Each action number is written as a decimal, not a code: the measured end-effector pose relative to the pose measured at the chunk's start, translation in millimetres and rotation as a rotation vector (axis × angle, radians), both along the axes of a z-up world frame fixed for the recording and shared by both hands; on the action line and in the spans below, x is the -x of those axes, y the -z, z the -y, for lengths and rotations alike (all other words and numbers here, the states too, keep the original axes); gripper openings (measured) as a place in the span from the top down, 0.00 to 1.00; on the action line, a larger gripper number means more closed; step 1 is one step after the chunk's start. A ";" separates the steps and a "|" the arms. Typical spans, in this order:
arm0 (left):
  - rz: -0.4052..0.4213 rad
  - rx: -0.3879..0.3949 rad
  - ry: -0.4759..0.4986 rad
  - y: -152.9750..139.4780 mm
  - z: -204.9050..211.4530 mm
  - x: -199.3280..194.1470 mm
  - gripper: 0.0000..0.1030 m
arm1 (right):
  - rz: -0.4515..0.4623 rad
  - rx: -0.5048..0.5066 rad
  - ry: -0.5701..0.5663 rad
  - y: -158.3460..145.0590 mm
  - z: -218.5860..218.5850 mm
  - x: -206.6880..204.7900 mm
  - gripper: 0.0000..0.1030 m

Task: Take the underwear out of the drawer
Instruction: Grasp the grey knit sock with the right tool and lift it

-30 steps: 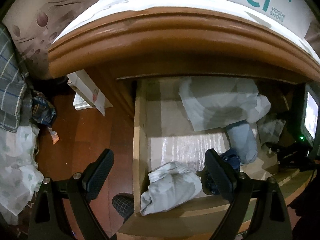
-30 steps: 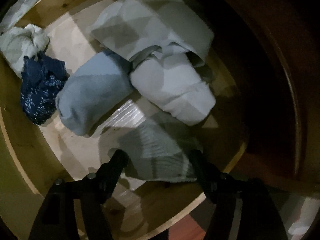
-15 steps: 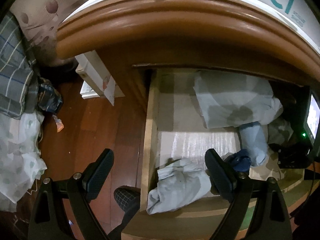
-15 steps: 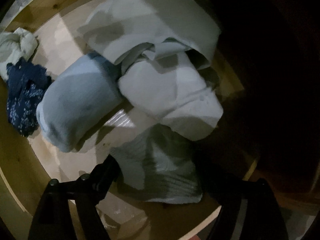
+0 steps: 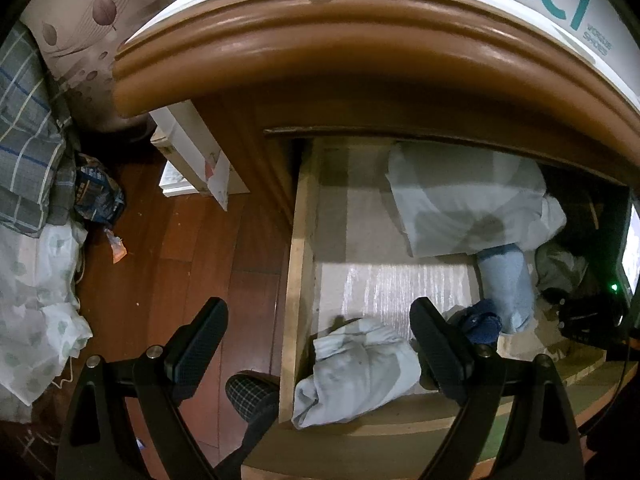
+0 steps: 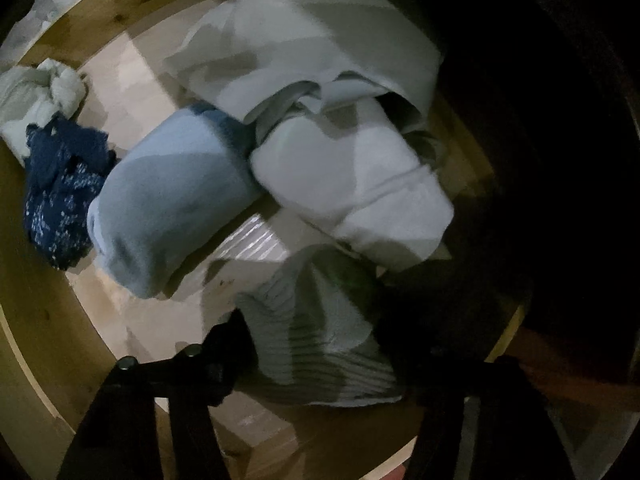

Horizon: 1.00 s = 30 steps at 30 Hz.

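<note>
The open wooden drawer (image 5: 298,280) holds several rolled and folded garments. A grey ribbed underwear piece (image 6: 320,312) lies at the drawer's near right corner. My right gripper (image 6: 320,354) points down over it with its jaws closing; the left finger (image 6: 226,354) touches the garment's edge and the right finger is lost in shadow. Beside it lie a light blue roll (image 6: 168,208), a white roll (image 6: 360,192) and a dark blue patterned piece (image 6: 60,192). My left gripper (image 5: 318,312) hangs open and holds nothing above the drawer's left wall, near a crumpled pale garment (image 5: 356,372).
A large pale folded cloth (image 5: 468,200) fills the drawer's back. The nightstand's thick wooden top (image 5: 360,60) overhangs it, with a white shoe box (image 5: 560,4) on top. Left of the drawer are wooden floor (image 5: 192,248), white boxes (image 5: 192,160) and bedding (image 5: 36,272).
The right jaws spread wider, then came in against the grey ribbed piece. The left gripper's view swung a little left, so the drawer sits further right in it; its jaws kept their width.
</note>
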<state>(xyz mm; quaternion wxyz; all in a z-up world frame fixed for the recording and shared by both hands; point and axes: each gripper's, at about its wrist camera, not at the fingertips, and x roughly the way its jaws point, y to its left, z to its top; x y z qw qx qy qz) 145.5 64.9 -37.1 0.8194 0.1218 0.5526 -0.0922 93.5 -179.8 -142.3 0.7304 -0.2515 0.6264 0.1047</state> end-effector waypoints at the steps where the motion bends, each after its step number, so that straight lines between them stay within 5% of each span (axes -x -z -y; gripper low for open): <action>1: -0.001 0.000 0.000 0.1 0.4 0.0 0.12 | 0.004 0.001 -0.001 -1.4 0.6 1.4 0.48; 6: -0.007 -0.011 0.004 3.3 4.2 0.2 0.12 | 0.025 -0.015 0.017 -9.4 2.8 8.9 0.61; 16: -0.046 -0.008 0.039 14.2 21.9 3.8 0.12 | 0.076 -0.091 0.066 -47.2 2.3 31.0 0.61; 24: -0.091 0.001 0.104 23.8 44.3 12.8 0.12 | 0.231 -0.309 0.218 -115.6 21.9 57.0 0.61; 30: -0.143 0.020 0.174 31.7 66.6 22.2 0.12 | 0.344 -0.426 0.318 -138.1 29.3 76.6 0.61</action>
